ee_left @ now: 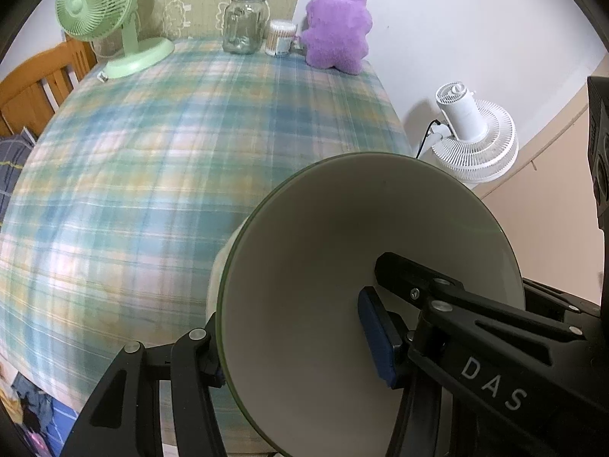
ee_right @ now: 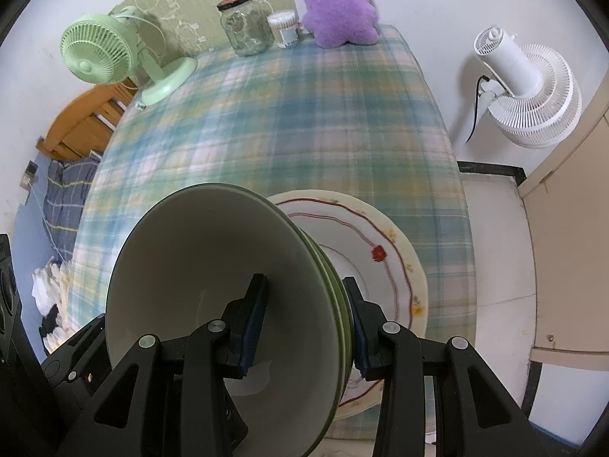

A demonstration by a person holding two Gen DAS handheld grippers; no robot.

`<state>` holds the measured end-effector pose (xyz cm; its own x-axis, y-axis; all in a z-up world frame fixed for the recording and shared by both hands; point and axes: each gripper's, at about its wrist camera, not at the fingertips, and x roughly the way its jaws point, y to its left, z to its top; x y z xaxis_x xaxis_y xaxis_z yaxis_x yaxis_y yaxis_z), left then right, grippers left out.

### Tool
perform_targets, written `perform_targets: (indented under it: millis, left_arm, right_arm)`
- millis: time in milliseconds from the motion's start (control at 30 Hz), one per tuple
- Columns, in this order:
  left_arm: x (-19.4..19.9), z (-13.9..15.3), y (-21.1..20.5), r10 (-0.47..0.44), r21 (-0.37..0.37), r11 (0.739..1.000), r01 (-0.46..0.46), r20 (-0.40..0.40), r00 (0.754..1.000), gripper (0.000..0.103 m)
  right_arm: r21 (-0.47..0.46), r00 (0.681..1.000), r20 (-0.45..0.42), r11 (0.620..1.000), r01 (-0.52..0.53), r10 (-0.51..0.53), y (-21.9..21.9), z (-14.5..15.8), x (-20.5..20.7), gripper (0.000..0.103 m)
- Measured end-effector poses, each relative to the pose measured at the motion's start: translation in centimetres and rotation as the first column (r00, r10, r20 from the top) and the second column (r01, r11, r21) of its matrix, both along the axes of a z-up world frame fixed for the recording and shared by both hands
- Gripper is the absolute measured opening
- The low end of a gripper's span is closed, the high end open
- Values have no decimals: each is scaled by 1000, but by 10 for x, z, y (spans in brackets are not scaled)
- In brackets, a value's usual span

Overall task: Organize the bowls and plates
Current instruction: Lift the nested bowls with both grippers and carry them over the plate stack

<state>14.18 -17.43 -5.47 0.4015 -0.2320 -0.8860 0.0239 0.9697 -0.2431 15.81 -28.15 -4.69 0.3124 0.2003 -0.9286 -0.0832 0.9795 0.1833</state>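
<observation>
Two fans in the room: a green fan [ee_right: 99, 50] sits on the counter's [ee_right: 289, 122] plaid cloth at the far left, and a white fan [ee_right: 533, 87] stands on the floor off to the right by the wall. Along the back of the counter you've got a glass jar [ee_right: 247, 24], a tub of cotton swabs [ee_right: 283, 27] just beside it, and a purple plush [ee_right: 337, 3] at the corner. A wooden chair [ee_left: 36, 87] pokes in at the left edge.

Your right hand-held gripper [ee_right: 304, 318] is clamped on the rim of a stack of bowls [ee_right: 213, 285], pale inside with green edges, tilted up on its side. One pad sits inside the top bowl, the other against the outside of the stack. Right behind it a plate [ee_right: 380, 251] with a wavy red line and little flowers lies on the counter near the front edge.

Your left hand-held gripper [ee_left: 297, 339] has a bowl wall between its fingers too, one pad inside, the other hidden behind the rim, so it looks gripped.

How many bowls are stacked is hard to count, and the cloth is blurred.
</observation>
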Motion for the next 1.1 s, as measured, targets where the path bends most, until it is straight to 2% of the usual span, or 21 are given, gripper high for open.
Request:
perform_targets:
  millis: [400,767,1100]
  left_arm:
    - [11,-23,-9,35,-16,999,-37,-69,997,56]
    - [16,-22,-14,22,17,1000,-21,-37,999,56]
    - [6,-21,-29,-9,96,995,9,-1,1000,57]
  right_arm:
    - [-18,997,-75,999,-37,35,-12,-27,18,43]
    - [-21,998,-58,999,-26,25,-15,-30,23,43]
    - [30,999,-50,1000,9,-7,-27,-35,11,47]
